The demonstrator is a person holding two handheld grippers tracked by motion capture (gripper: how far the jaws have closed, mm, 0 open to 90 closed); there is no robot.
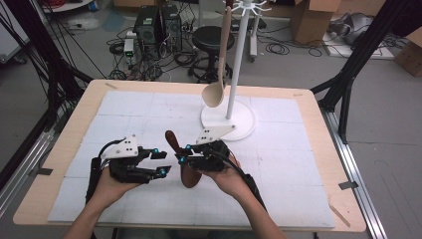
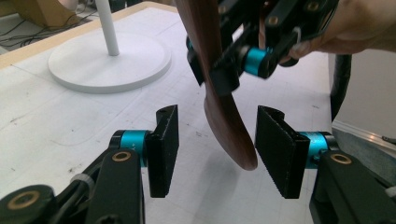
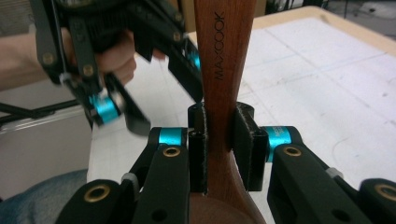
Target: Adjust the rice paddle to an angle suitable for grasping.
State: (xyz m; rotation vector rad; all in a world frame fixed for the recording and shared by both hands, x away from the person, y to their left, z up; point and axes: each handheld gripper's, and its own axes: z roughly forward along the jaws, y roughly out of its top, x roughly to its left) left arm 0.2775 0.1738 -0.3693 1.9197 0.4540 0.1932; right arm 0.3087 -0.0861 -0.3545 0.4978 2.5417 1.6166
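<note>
A dark brown wooden utensil (image 1: 175, 143) is held tilted above the white mat, and my right gripper (image 1: 182, 153) is shut on its narrow neck (image 3: 219, 122). The handle (image 3: 224, 56) is stamped MAXCOOK. My left gripper (image 1: 164, 163) faces it from the left, its jaws open. The utensil's lower end (image 2: 229, 128) hangs between the left pads (image 2: 164, 140) without touching either. In the left gripper view, the right gripper (image 2: 233, 65) clamps the utensil higher up.
A white hanging rack stands on a round base (image 1: 241, 124) at the mat's far middle, with a pale wooden spoon (image 1: 221, 59) hanging from it. The base (image 2: 109, 60) lies just beyond the grippers. Stool, computers and cables sit on the floor behind the table.
</note>
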